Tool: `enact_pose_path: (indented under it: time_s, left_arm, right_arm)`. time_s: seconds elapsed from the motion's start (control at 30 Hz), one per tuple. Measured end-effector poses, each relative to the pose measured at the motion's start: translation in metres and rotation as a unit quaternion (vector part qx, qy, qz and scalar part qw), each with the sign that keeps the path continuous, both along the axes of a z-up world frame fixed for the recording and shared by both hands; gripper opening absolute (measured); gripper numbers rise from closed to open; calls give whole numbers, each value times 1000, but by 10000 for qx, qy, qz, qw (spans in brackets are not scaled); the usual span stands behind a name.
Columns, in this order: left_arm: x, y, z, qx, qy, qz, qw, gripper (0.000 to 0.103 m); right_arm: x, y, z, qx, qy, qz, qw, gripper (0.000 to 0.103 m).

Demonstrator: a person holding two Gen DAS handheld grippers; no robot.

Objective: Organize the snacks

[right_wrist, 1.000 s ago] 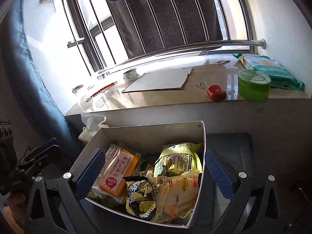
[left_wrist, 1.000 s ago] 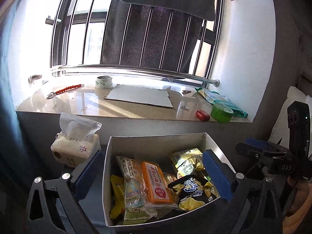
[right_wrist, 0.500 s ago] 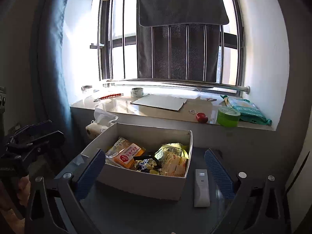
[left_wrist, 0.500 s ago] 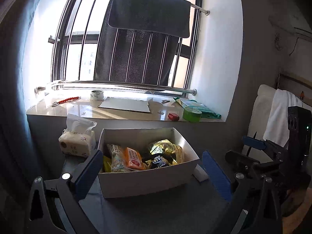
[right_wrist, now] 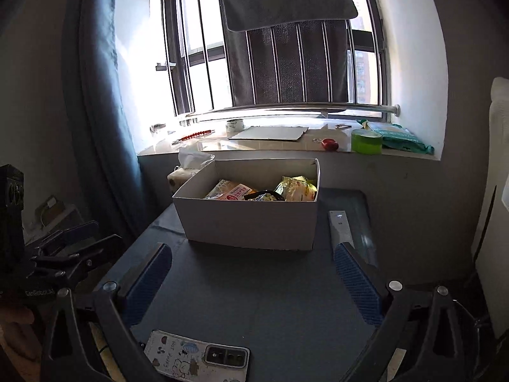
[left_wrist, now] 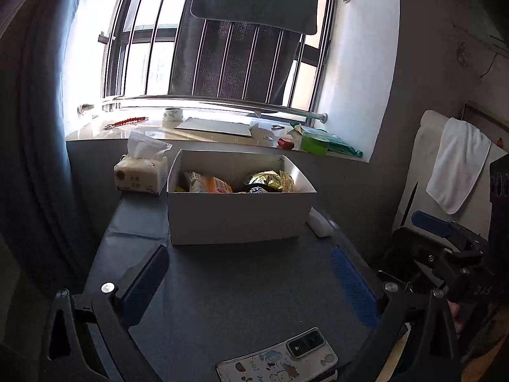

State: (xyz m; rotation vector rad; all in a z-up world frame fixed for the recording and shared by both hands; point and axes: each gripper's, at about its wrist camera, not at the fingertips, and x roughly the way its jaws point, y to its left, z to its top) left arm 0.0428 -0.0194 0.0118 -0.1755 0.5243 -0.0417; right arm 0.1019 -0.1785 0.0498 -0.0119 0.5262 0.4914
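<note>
Two grippers: I'm holding left gripper & right gripper spread wide, both empty.
Box: white box sitting far side of grey table, snack packs showing inside.
Change: I'm backing both off; phone now showing near edge.

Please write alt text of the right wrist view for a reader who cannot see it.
A white box of snack packets stands on a dark table, beyond the open, empty right gripper. A white remote lies right of the box; a phone lies nearest the camera.
</note>
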Motion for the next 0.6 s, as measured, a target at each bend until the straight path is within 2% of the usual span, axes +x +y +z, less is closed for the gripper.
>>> enact_pose_path:
  time_s: [0.17,0.27,0.4,0.5,0.6]
  left_arm:
    - [-1,-7,6,52,-73,-91,9999,103]
    - [0,-8,7,137,-79,-33,9999,103]
    - [1,-8,6,119,-53,-56,9999,103]
    - [1,-10,6,272,-72,-18,9996,103]
    - [0,-9,6,227,-74,-39,9997,103]
  right_arm:
    - [-2,1,-4,-92,45,-35,9999,103]
    - [-1,-5,-4,115,135,54,9998,103]
    - [1,-7,-5,84,134,-98,9998,103]
    - [1,-8,-6,162,180,-47,9997,103]
    - [0,-6,-6,139,158,-16,9998,103]
